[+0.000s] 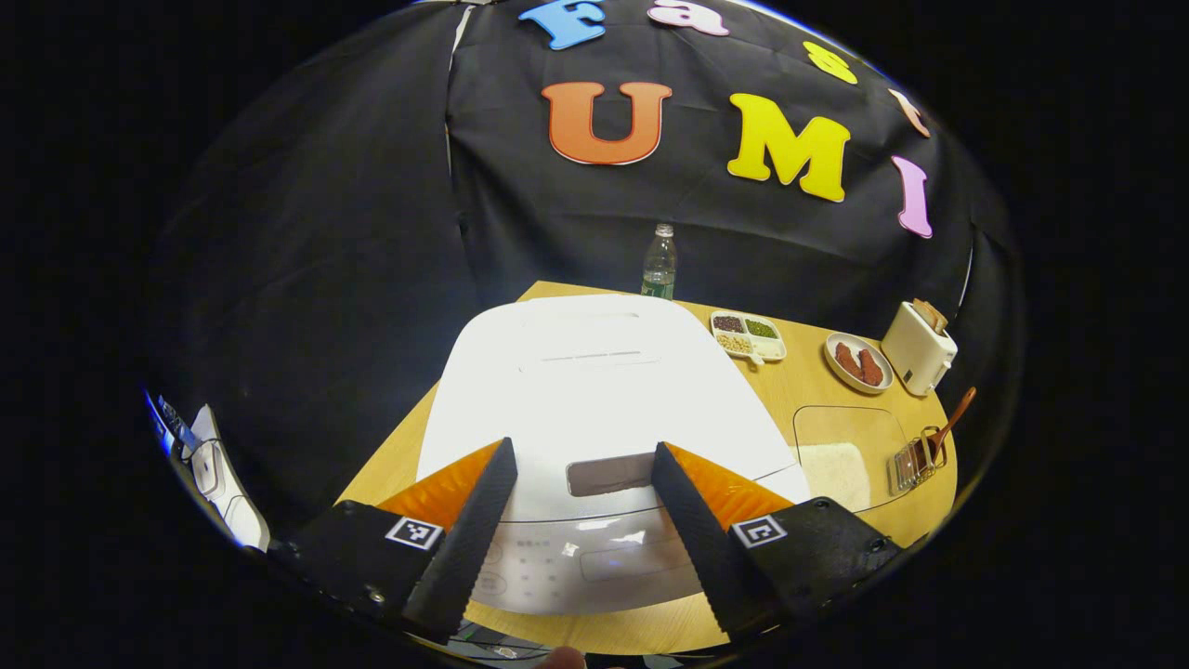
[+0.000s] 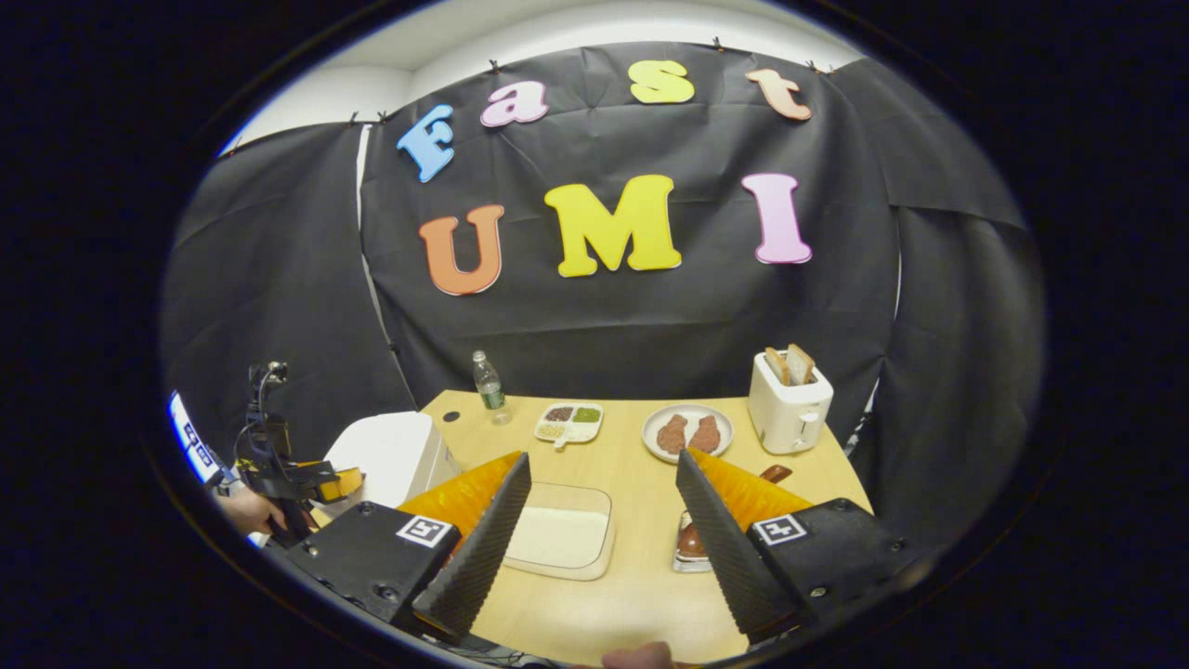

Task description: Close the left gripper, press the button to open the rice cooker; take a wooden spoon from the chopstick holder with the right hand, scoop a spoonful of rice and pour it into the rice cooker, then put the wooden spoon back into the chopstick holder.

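The white rice cooker [image 1: 594, 390] stands with its lid down, and its grey button [image 1: 608, 474] faces me between my fingers. My left gripper [image 1: 583, 449] hovers open just above and in front of that button. In the right gripper view the cooker [image 2: 390, 455] is at the left, with a hand [image 2: 246, 509] holding the left gripper [image 2: 320, 481] beside it. My right gripper [image 2: 603, 459] is open and holds nothing, above a clear container of rice [image 2: 562, 539]. The wire chopstick holder [image 2: 692, 544] with the wooden spoon [image 2: 776, 474] is partly hidden behind its right finger.
In the left gripper view the rice container [image 1: 850, 455] and the holder [image 1: 915, 460] with the spoon [image 1: 952, 423] lie right of the cooker. Along the table's back stand a water bottle [image 2: 488, 381], a divided dish [image 2: 569, 421], a plate of meat [image 2: 687, 432] and a toaster [image 2: 788, 404].
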